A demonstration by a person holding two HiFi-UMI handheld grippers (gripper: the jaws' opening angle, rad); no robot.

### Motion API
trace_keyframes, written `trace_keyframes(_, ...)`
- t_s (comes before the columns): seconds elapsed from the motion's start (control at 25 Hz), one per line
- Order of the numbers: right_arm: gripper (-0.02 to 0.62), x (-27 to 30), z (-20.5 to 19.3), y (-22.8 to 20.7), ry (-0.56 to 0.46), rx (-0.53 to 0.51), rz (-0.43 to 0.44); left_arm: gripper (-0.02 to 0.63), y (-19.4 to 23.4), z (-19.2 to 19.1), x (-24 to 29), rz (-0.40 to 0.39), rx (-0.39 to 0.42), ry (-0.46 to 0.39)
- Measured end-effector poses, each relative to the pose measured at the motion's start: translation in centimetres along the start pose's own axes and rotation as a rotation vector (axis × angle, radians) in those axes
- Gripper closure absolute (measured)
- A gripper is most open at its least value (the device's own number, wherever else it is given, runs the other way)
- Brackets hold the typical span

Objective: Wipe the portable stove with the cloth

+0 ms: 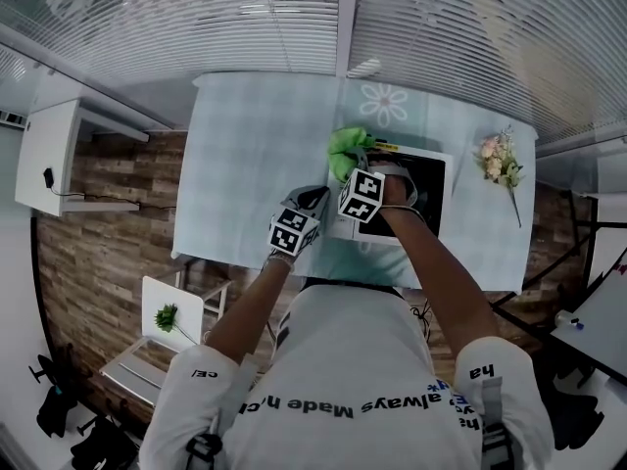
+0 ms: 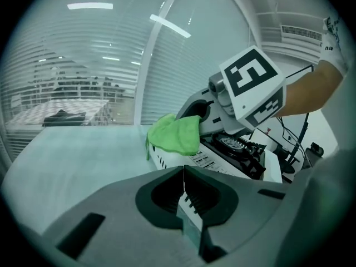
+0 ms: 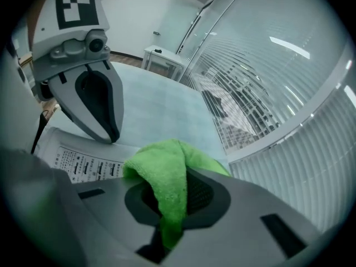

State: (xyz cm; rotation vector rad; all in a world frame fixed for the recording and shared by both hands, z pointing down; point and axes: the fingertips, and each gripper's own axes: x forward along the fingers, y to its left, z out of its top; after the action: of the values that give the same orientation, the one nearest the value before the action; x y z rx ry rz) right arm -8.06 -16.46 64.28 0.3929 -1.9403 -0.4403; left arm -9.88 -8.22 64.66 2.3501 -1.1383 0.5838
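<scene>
A white portable stove (image 1: pixel 416 186) with a black burner top sits on the table in front of me. My right gripper (image 1: pixel 358 162) is shut on a green cloth (image 1: pixel 345 148), held at the stove's far-left corner. In the right gripper view the cloth (image 3: pixel 167 171) is pinched between the jaws (image 3: pixel 173 188) and bunches over the stove's printed panel (image 3: pixel 83 160). My left gripper (image 1: pixel 313 204) is shut, its tip by the stove's near-left edge. In the left gripper view its jaws (image 2: pixel 183 174) meet in a seam, with the cloth (image 2: pixel 173 133), stove (image 2: pixel 233 149) and right gripper (image 2: pixel 203 113) beyond.
The table (image 1: pixel 255 164) has a pale teal cover, bare to the left of the stove. A bunch of flowers (image 1: pixel 500 160) lies at the right end. A white cabinet (image 1: pixel 54 155) and a white stool with a small plant (image 1: pixel 171 316) stand on the floor at left.
</scene>
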Motion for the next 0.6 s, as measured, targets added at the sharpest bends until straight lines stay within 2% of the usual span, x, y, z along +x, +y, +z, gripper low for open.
trace_keyframes(0.6, 0.569, -2.9, 0.9, 5.7, -0.027, -0.002, 0.089, 0.594, -0.3, -0.7, -0.4, -0.005, -0.002, 0.028)
